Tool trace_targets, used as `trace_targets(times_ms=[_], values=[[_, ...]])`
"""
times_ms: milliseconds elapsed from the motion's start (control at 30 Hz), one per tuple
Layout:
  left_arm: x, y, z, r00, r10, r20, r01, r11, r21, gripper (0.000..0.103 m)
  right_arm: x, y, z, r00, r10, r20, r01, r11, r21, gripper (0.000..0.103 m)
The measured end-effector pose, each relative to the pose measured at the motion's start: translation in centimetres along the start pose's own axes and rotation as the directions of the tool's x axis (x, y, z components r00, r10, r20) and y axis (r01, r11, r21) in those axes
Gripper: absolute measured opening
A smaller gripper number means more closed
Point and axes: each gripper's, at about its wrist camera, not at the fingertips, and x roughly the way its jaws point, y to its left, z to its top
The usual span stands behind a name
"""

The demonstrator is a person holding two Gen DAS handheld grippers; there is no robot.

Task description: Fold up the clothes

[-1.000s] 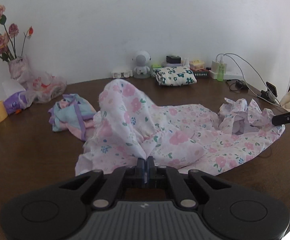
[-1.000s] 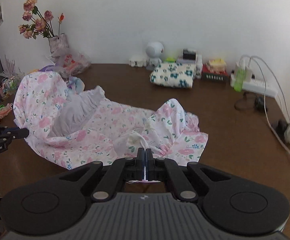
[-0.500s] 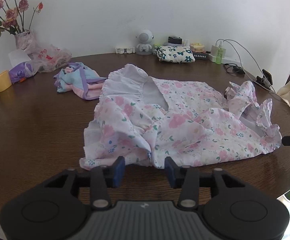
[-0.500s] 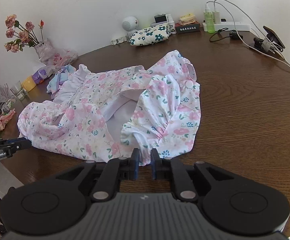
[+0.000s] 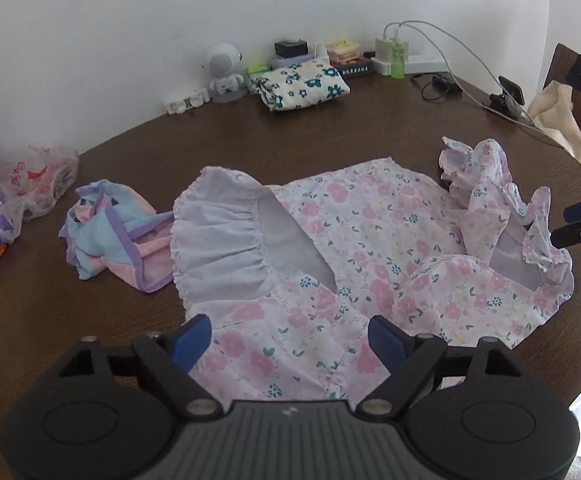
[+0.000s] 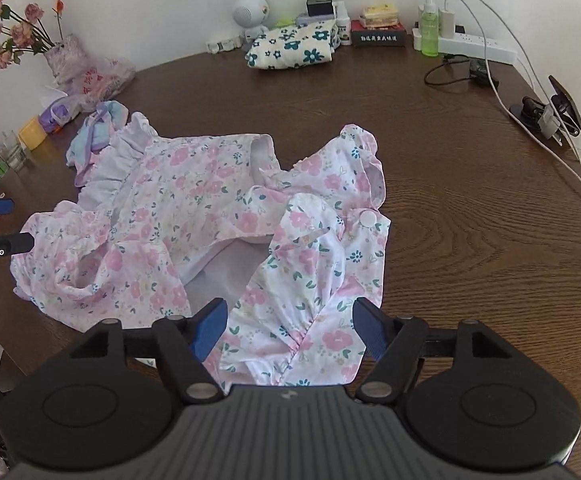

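Both my claws have just been opening. My left claw (image 5: 290,338) and my right claw (image 6: 286,326) now stand wide and hold nothing, though cloth lies between their jaws. The white cotton dress with pink flowers (image 5: 362,248), lifted a second ago, now lies spread but rumpled on the dark brown wooden bench (image 6: 470,216). I judge it laid out, no fold made yet. The thin plastic bag (image 5: 38,184) holds something I cannot make out.

Brown table (image 6: 470,240), floral dress (image 6: 194,208), folded garment (image 6: 290,50)
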Motion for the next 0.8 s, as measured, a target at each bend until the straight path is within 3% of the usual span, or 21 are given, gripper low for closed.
trace_targets(times_ms=[200, 300, 400, 467, 500, 533, 567, 600, 633, 667, 800], values=[[2.8, 0.3, 1.2, 0.987, -0.018, -0.161, 0.021, 1.0, 0.02, 0.085, 2.8, 0.6, 3.4, 0.988, -0.04, -0.15, 0.034, 0.999, -0.042, 0.078], [4.2, 0.2, 1.3, 0.974, -0.003, -0.226, 0.015, 0.999, 0.051, 0.085, 3.7, 1.7, 4.1, 0.98, -0.111, -0.166, 0.088, 0.986, -0.141, 0.079], [5.4, 0.2, 1.0, 0.963, -0.003, -0.269, 0.025, 0.997, 0.079, 0.085, 4.7, 1.3, 4.8, 0.973, -0.118, -0.198, 0.093, 0.987, -0.131, 0.08], [5.8, 0.4, 0.8, 0.96, -0.013, -0.281, 0.036, 0.997, 0.075, 0.082, 5.1, 1.0, 5.0, 0.972, -0.114, -0.207, 0.09, 0.988, -0.122, 0.077], [5.8, 0.5, 0.7, 0.958, -0.028, -0.286, 0.048, 0.997, 0.064, 0.079, 5.3, 0.9, 5.0, 0.972, -0.113, -0.206, 0.089, 0.988, -0.123, 0.068], [5.8, 0.7, 0.6, 0.956, -0.042, -0.291, 0.061, 0.997, 0.054, 0.068, 5.4, 0.9, 5.0, 0.972, -0.113, -0.205, 0.089, 0.988, -0.126, 0.062], [5.8, 0.7, 0.5, 0.953, -0.051, -0.299, 0.07, 0.996, 0.053, 0.058, 5.5, 0.8, 4.9, 0.972, -0.108, -0.208, 0.083, 0.989, -0.124, 0.046], [5.8, 0.7, 0.4, 0.95, -0.06, -0.307, 0.08, 0.995, 0.053, 0.031, 5.6, 0.6, 4.8, 0.971, -0.093, -0.219, 0.069, 0.991, -0.113, 0.028], [5.7, 0.7, 0.3, 0.947, -0.068, -0.313, 0.089, 0.995, 0.053, 0.007, 5.6, 0.5, 4.7, 0.97, -0.085, -0.227, 0.061, 0.992, -0.111, 0.02], [5.5, 0.6, 0.1, 0.952, -0.065, -0.301, 0.091, 0.993, 0.074, 0.003, 5.6, 0.4, 4.6, 0.969, -0.078, -0.234, 0.053, 0.993, -0.11, 0.011], [3.5, 0.2, -0.5, 0.978, -0.032, -0.208, 0.063, 0.987, 0.145, 0.0, 4.3, 0.5, 4.2, 0.979, -0.058, -0.194, 0.034, 0.992, -0.123, 0.006]])
